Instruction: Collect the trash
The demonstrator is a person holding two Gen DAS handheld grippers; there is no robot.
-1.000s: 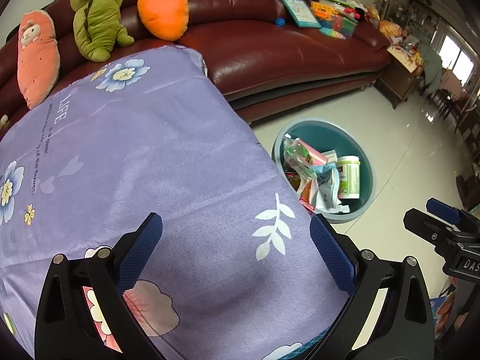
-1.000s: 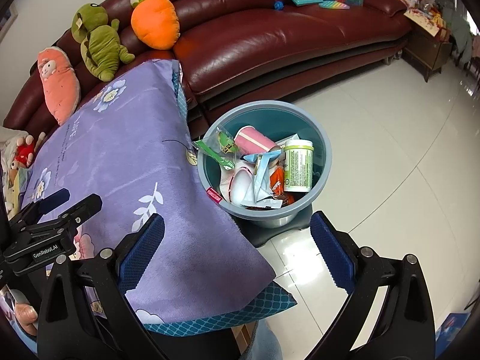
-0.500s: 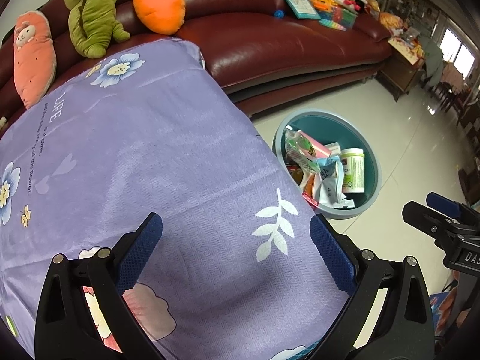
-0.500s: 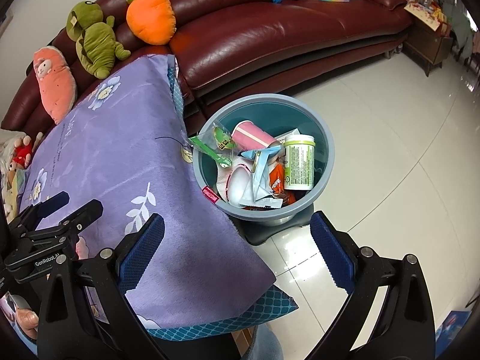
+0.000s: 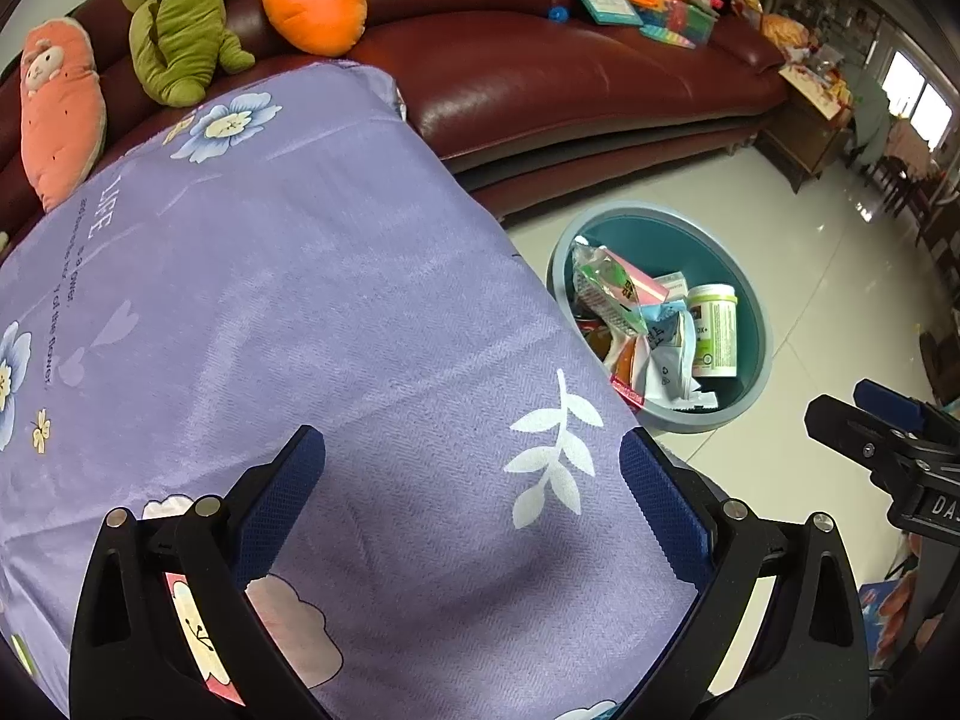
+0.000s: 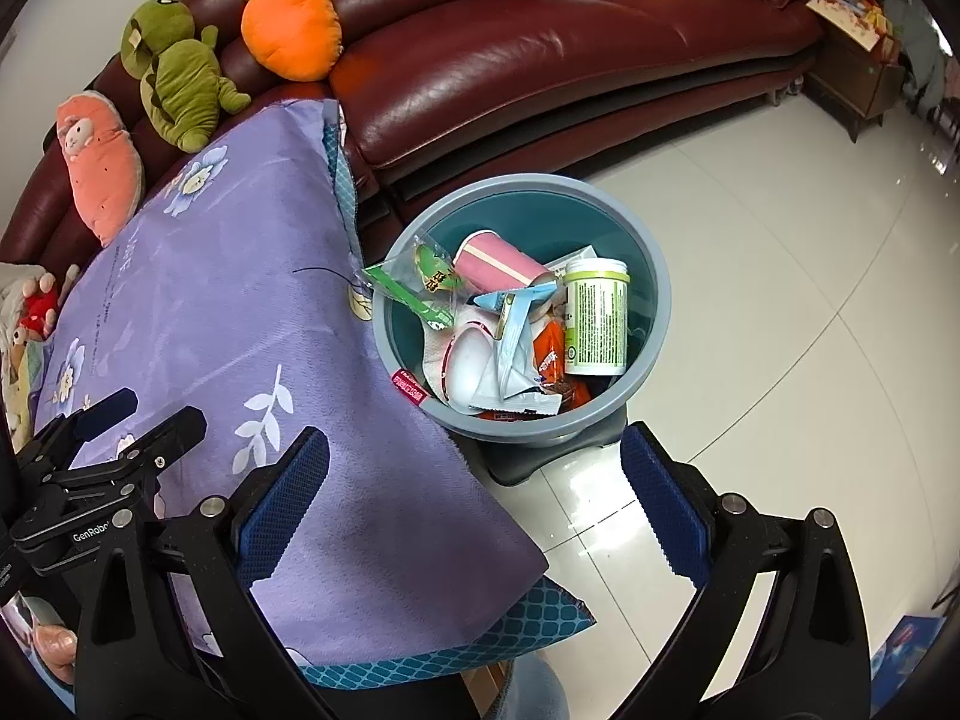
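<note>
Our right tongs edge closer over the trash bin; both it and left tongs gape wide, empty, above purple-clothed desk.

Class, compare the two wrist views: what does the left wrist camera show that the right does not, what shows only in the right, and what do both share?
Only the left: bright windows far right.

Only the right: the cloth's teal patterned underside, a red toy at the left edge.

Both: the purple cloth, the trash-filled bin, the sofa, and the open left gripper and right gripper.
</note>
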